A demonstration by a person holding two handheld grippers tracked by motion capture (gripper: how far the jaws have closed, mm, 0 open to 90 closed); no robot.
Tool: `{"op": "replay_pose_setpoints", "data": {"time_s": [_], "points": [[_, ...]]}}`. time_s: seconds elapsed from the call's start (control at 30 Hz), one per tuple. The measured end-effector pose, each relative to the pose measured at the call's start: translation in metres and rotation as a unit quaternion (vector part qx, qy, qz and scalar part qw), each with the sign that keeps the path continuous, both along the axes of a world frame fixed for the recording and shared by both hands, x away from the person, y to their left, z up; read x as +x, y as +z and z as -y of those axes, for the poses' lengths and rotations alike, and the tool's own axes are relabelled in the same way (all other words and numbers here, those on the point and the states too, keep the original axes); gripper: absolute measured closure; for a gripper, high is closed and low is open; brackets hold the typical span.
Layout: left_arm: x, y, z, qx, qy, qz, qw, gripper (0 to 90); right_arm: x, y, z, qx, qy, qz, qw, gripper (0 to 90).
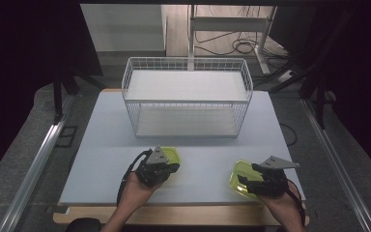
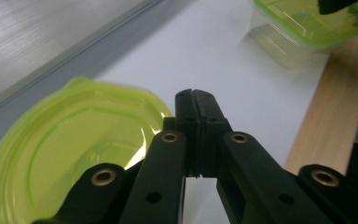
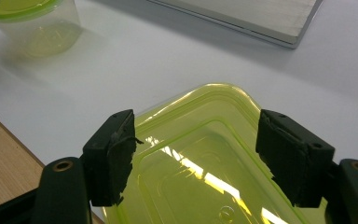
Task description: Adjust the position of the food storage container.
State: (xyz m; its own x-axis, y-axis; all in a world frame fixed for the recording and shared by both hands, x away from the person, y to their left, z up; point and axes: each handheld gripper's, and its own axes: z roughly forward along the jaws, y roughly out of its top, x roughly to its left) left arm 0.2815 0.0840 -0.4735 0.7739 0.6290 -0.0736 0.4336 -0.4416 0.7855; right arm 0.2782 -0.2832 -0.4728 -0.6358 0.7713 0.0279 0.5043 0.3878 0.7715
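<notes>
High view: a white desk [image 1: 101, 145] carries a wire basket [image 1: 186, 96] at 12 o'clock and two lime-lidded clear boxes near the front edge. The left box [image 1: 173, 155] lies at about 7 o'clock of the desk's centre, the right box [image 1: 239, 178] at about 5 o'clock, the two well apart. A wooden edge [image 1: 183, 215] runs along the front of the desk.

Left gripper [image 1: 166, 166]: held in the person's left hand [image 1: 137, 186], it sits over the near part of the left box. In the left gripper view the gripper [image 2: 195, 100] is clenched, its jaws pressed flat together with nothing between them; the lid of the left box [image 2: 70, 144] lies at 9 o'clock of the jaws, just beside and below them. Whether the tips touch the lid cannot be told. The right box [image 2: 307, 28] appears at 1 o'clock, far off.

Right gripper [image 1: 251, 181]: held in the right hand [image 1: 285, 205], it sits at the right box. In the right gripper view the gripper [image 3: 196, 144] has its jaws spread wide, one on each side of the lid [image 3: 205, 158]. The pads stand at the lid's rim; a firm grasp cannot be told. The left box [image 3: 37, 25] shows at 11 o'clock.
</notes>
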Motion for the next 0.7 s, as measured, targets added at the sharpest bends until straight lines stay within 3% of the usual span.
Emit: {"op": "replay_pose_setpoints", "data": {"time_s": [0.17,0.2,0.47,0.7], "points": [[0.014,-0.001,0.015,0.016,-0.001,-0.007,0.9999,89.9,0.000,0.000,0.000,-0.003,0.002,0.001,1.0000,28.8],[0.019,-0.004,0.021,0.028,-0.003,-0.011,0.9995,89.9,0.000,0.000,0.000,-0.004,0.003,0.001,1.0000,28.9],[0.031,-0.004,0.029,0.034,0.020,-0.009,0.9992,89.9,0.000,-0.001,-0.001,-0.010,0.007,-0.001,0.9999,28.8],[0.044,-0.010,0.034,0.054,0.035,-0.026,0.9976,90.0,-0.001,-0.001,-0.002,-0.014,0.009,0.000,0.9999,28.8]]}}
